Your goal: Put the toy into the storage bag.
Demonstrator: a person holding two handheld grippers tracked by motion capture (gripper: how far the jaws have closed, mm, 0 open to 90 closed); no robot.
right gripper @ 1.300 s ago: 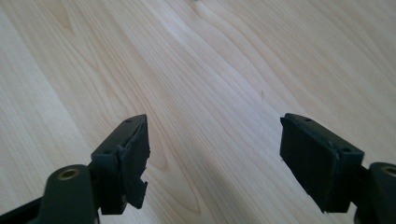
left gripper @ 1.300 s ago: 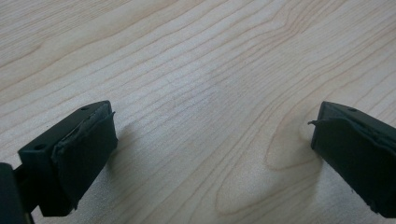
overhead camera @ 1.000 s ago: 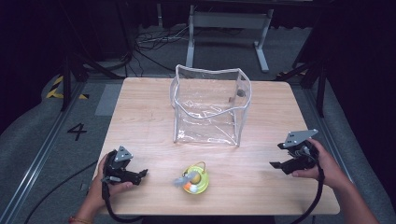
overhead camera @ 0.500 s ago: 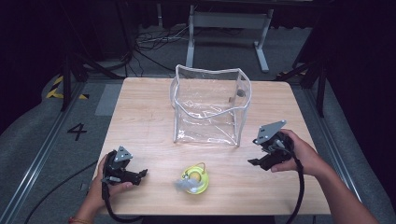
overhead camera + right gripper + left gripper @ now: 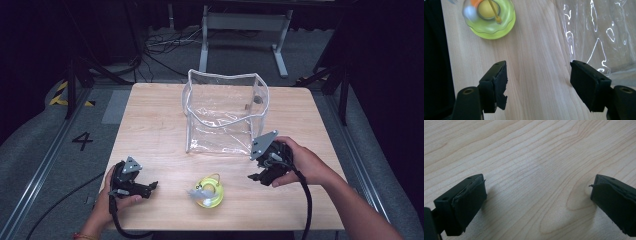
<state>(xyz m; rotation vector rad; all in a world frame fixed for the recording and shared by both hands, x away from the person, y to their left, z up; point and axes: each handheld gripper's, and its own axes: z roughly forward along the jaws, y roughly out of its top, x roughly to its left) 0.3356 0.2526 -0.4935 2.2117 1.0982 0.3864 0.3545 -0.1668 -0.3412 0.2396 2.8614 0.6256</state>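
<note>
On the desk (image 5: 150, 120) in the high view, a small yellow-green toy (image 5: 209, 192) w/ a thin loop on top sits near the front edge, between the two grippers; clear plastic bag (image 5: 226, 112) stands open just behind it. Right gripper (image 5: 260, 176) is close to the toy's right side, jaws apart, aimed toward it; left gripper (image 5: 150, 186) rests low at the front-left, jaws apart, holding nothing. Left gripper view: both jaws wide apart over bare wood grain, nothing between them. Right gripper view: jaws apart, toy (image 5: 488, 17) ahead and off to the left, not yet between them; bag wall (image 5: 599, 35) at right. Toy looks light, hard plastic, prob smooth and a bit slippery, round tiered body, so it may skate on the wood. Best bet: pinch across the body's rim; the loop looks too thin to trust. Bag is soft, floppy film, walls will buckle if bumped.
</note>
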